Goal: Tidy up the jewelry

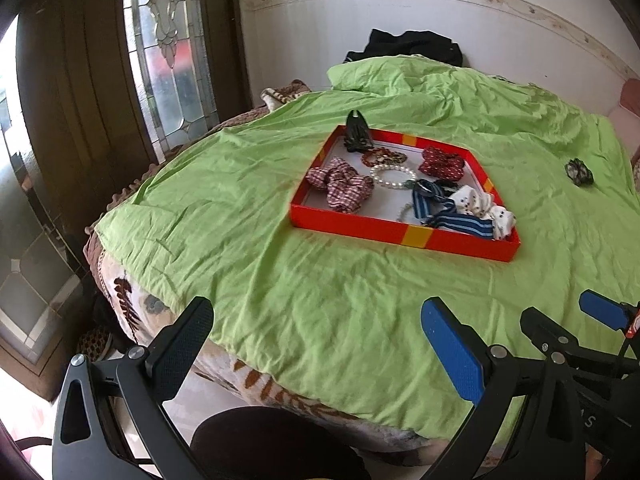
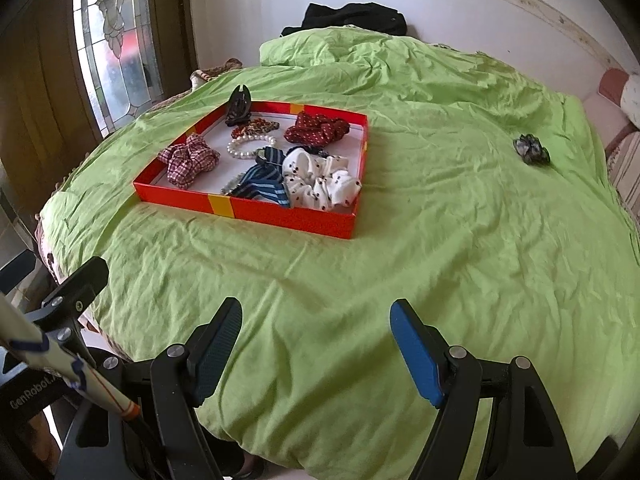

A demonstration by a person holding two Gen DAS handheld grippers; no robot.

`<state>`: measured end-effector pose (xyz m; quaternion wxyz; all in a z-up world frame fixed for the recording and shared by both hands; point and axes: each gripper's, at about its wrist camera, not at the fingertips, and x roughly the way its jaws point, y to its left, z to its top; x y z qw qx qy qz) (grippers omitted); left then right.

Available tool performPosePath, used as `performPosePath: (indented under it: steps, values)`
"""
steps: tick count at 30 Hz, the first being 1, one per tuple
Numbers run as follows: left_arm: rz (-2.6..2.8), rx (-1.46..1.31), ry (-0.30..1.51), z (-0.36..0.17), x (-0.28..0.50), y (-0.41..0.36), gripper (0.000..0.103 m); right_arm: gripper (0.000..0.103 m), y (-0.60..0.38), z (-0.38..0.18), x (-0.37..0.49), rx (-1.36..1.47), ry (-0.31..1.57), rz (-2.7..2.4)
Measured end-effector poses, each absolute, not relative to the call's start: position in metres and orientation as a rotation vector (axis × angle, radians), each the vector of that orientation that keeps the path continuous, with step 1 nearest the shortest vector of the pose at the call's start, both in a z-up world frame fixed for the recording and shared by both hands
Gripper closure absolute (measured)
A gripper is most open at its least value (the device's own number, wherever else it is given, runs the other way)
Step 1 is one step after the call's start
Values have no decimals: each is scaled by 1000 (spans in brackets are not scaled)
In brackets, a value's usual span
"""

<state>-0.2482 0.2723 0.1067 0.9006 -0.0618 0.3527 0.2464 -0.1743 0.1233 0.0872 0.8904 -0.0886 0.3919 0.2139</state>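
A red box lid (image 1: 400,236) (image 2: 256,210) lies on the green sheet and holds several scrunchies, a pearl bracelet (image 1: 390,176) (image 2: 244,148), a brown bead bracelet (image 1: 380,156) and a black claw clip (image 1: 357,130) (image 2: 239,106) at its far corner. A dark grey scrunchie (image 1: 579,171) (image 2: 531,149) lies alone on the sheet, right of the box. My left gripper (image 1: 316,344) is open and empty above the bed's near edge. My right gripper (image 2: 316,340) is open and empty, well short of the box. Its blue finger (image 1: 602,310) shows in the left wrist view.
The green sheet (image 2: 440,240) covers a bed against a white wall. Black clothing (image 1: 412,46) (image 2: 352,16) lies at the far edge. A wooden door with patterned glass (image 1: 168,52) stands at left. A pink cushion (image 2: 616,80) sits at far right.
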Motion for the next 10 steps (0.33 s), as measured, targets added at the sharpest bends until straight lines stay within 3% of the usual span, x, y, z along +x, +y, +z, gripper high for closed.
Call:
performPosePath:
  steps: [10]
  values:
    - [531, -134, 724, 110, -251, 277, 0, 22, 134, 87, -177, -193, 823, 465]
